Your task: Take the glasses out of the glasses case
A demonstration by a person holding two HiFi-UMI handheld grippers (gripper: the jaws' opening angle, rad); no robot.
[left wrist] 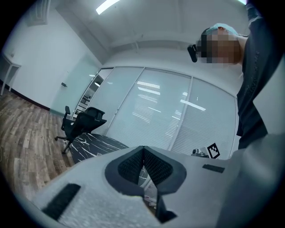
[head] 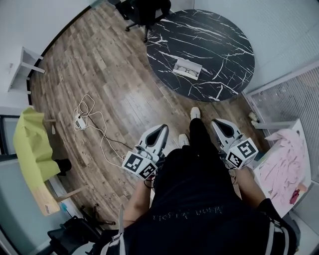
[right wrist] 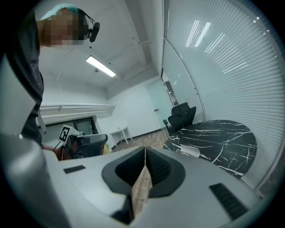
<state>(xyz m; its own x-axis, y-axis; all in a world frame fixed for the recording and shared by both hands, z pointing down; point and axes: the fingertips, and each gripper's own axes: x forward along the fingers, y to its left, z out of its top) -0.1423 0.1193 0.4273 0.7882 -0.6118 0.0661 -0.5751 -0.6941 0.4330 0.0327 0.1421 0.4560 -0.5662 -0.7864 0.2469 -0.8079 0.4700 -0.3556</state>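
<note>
A pale glasses case [head: 187, 68] lies closed on the round black marble table [head: 219, 30], well ahead of me; the glasses themselves are hidden. My left gripper [head: 162, 128] and right gripper [head: 216, 122] hang at hip height on either side of my legs, far short of the table. Both are shut, with nothing between the jaws. The right gripper view shows the case [right wrist: 189, 152] on the table [right wrist: 222, 136] beyond the shut right gripper [right wrist: 145, 150]. In the left gripper view the shut left gripper [left wrist: 143, 150] points past the table's edge [left wrist: 95, 144].
A black office chair [head: 144, 11] stands behind the table. A white cable with a plug block [head: 82, 118] trails across the wooden floor to my left. A yellow-green cloth [head: 31, 144] drapes over furniture at far left. Pink fabric [head: 286, 164] lies on a white table at right.
</note>
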